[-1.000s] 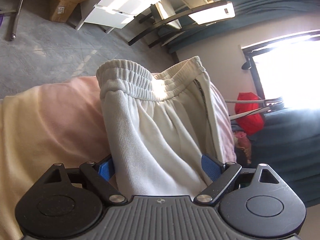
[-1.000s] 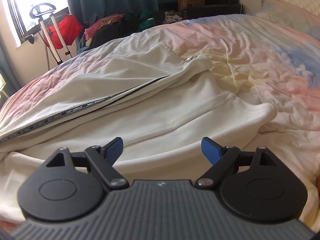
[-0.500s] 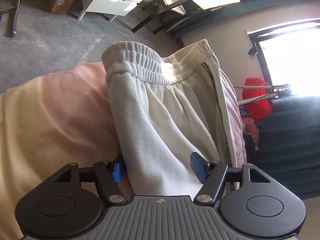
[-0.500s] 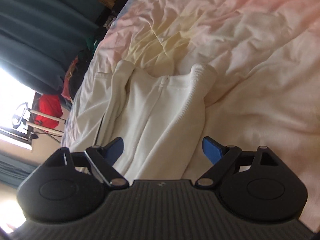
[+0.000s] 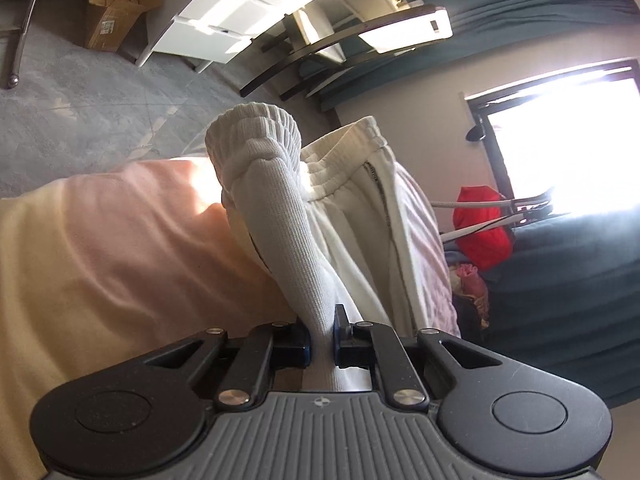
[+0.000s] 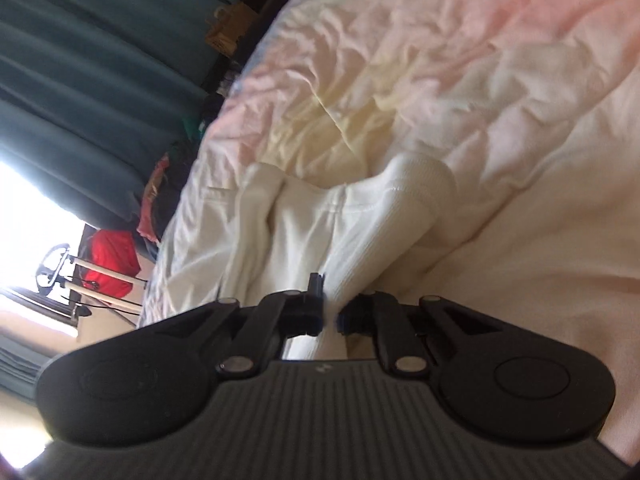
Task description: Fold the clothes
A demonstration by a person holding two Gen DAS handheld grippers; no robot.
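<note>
Cream sweatpants point(image 5: 344, 216) with a dark side stripe lie on a pink and yellow bedspread point(image 5: 120, 248). My left gripper point(image 5: 322, 338) is shut on a pinched ridge of the fabric near the elastic waistband point(image 5: 256, 128), which bunches up and lifts off the bed. In the right wrist view the same cream sweatpants point(image 6: 320, 216) stretch away toward a ribbed cuff point(image 6: 424, 176). My right gripper point(image 6: 330, 316) is shut on a fold of this leg end.
Bedspread point(image 6: 480, 80) spreads wide to the right of the pants. Past the bed edge are grey floor point(image 5: 80, 100), a cardboard box point(image 5: 116, 12), a white cabinet point(image 5: 240, 12), teal curtains point(image 6: 80, 60), a red bag point(image 5: 484, 228) and a bright window point(image 5: 568, 144).
Both grippers went from open around the fabric to shut on it. The waistband has gathered into a narrow raised ridge at the left gripper. The right gripper view has tilted and neared the cuff.
</note>
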